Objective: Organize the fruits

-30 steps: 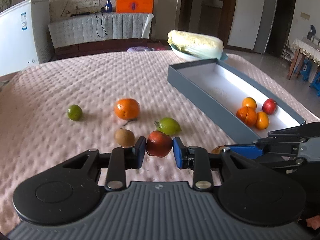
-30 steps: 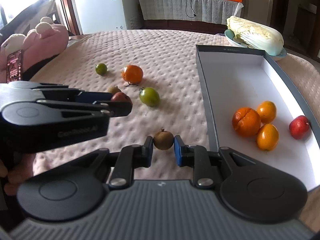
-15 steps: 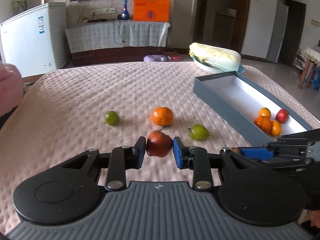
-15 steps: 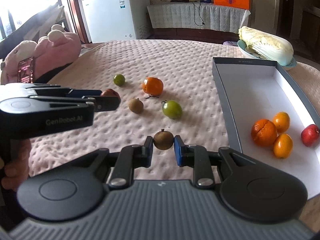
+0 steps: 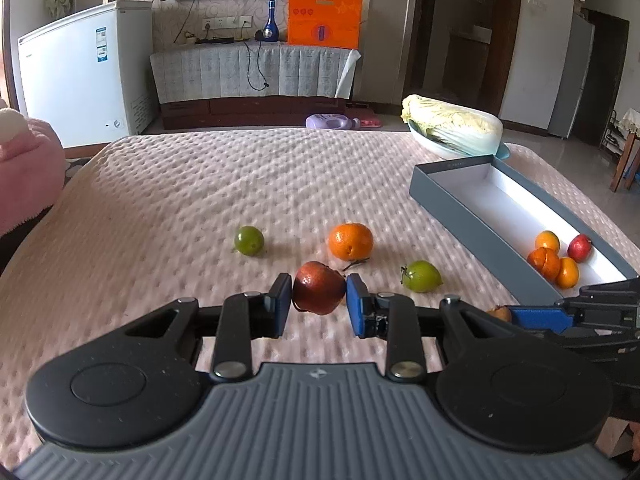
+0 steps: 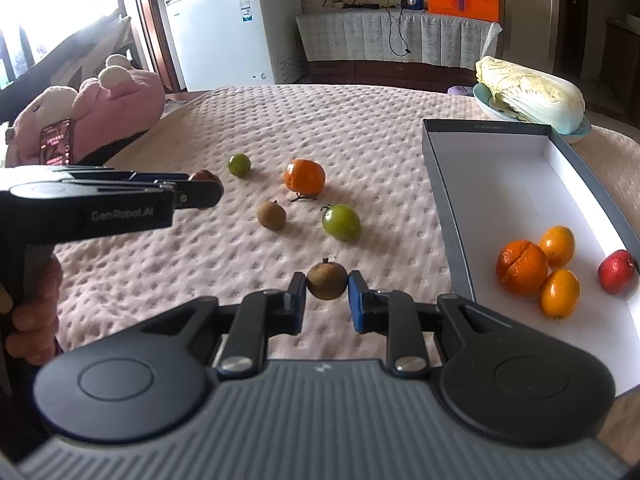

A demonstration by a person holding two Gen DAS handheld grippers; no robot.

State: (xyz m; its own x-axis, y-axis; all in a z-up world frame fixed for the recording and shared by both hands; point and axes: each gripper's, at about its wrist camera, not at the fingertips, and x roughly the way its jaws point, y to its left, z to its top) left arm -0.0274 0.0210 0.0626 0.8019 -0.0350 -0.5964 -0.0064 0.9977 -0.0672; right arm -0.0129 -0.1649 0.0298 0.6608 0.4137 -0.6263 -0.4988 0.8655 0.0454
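Observation:
My left gripper (image 5: 319, 304) is shut on a dark red fruit (image 5: 319, 288) and holds it above the pink bedspread (image 5: 200, 184). My right gripper (image 6: 327, 300) is shut on a small brown fruit (image 6: 327, 281), also lifted off the cloth. On the bedspread lie a small green fruit (image 5: 249, 240), an orange (image 5: 351, 241), a green tomato-like fruit (image 5: 422, 276) and a second brown fruit (image 6: 271, 215). The grey box (image 6: 448, 200) on the right holds three orange fruits (image 6: 522, 266) and a red one (image 6: 617, 272).
A napa cabbage (image 5: 452, 128) in a bowl stands behind the box. A pink plush toy (image 6: 100, 108) and a phone (image 6: 58, 146) sit at the left edge. A hand (image 6: 32, 304) grips the left tool. A white freezer (image 5: 84, 72) stands beyond the bed.
The left gripper has risen and drawn back with the red fruit, so the loose fruits now lie farther off. The right gripper keeps its brown fruit and has barely moved.

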